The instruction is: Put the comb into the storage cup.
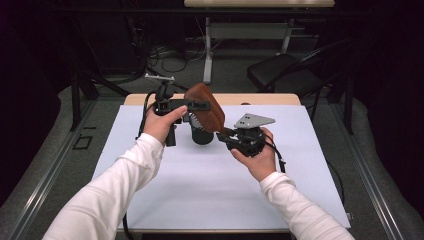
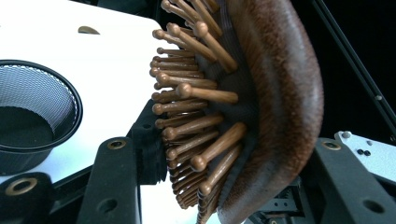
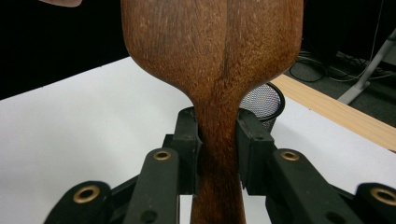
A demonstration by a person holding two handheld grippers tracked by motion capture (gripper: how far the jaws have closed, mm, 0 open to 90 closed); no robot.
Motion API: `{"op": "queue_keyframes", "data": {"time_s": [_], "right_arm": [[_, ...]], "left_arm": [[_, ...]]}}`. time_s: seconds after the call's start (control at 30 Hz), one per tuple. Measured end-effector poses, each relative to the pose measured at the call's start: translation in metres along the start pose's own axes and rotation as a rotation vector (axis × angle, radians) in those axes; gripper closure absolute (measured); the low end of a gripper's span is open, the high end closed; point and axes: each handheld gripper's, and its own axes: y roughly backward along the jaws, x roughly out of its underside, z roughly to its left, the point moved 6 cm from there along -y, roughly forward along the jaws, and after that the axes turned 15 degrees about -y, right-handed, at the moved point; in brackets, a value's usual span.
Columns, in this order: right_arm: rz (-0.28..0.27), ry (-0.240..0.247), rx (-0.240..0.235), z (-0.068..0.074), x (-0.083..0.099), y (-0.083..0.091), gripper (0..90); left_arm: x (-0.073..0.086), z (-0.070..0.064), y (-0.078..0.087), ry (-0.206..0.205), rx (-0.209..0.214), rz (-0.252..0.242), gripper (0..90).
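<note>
Holding the wooden hairbrush (image 1: 207, 111) in the air above the white table (image 1: 200, 185) calls for care from both sides at once. On the left, the left gripper (image 1: 192, 106) reaches across the brush head: in the left gripper view its jaws stand on either side of the head, one against the wooden bristles (image 2: 196, 126) and one at the smooth curved back, and they look closed on it, though the contact at the back is partly hidden. Just below the brush sits the black mesh cup (image 1: 201, 134), open side up. On the right, the right gripper (image 1: 227, 135) has its jaws clamped firmly on the narrow handle neck, seen plainly in the right gripper view. To do a transfer well, one grip should hold firm before the other lets go, so the brush does not swing or drop; then the handle can be lowered straight into the cup without knocking its rim.
</note>
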Motion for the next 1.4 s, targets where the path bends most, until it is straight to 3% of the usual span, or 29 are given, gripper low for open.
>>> {"op": "queue_keyframes", "data": {"time_s": [0.1,0.27,0.47,0.77,1.07,1.4], "right_arm": [[0.002,0.0,-0.005,0.0005,0.0002,-0.0003,71.9],[0.01,-0.001,-0.004,0.0004,0.0019,-0.0025,71.8],[-0.006,-0.003,-0.003,0.002,0.0004,-0.001,71.6],[-0.011,0.012,0.004,0.0038,0.0012,-0.0004,70.9],[0.006,-0.005,-0.003,0.0012,0.0027,-0.0023,66.3],[0.033,-0.024,-0.015,-0.0013,0.0076,-0.002,52.8]], "left_arm": [[0.0003,0.0018,0.0008,0.034,0.003,0.01,49.0],[0.0017,0.0042,0.0003,0.046,-0.012,0.021,49.4],[0.0007,0.0053,0.0015,0.091,-0.004,0.018,49.4],[0.0003,0.0051,0.0005,0.097,0.0,0.021,50.0],[-0.0005,0.0082,-0.0022,0.119,0.002,0.022,50.1],[-0.0016,0.0096,0.0011,0.109,-0.009,0.019,50.2]]}}
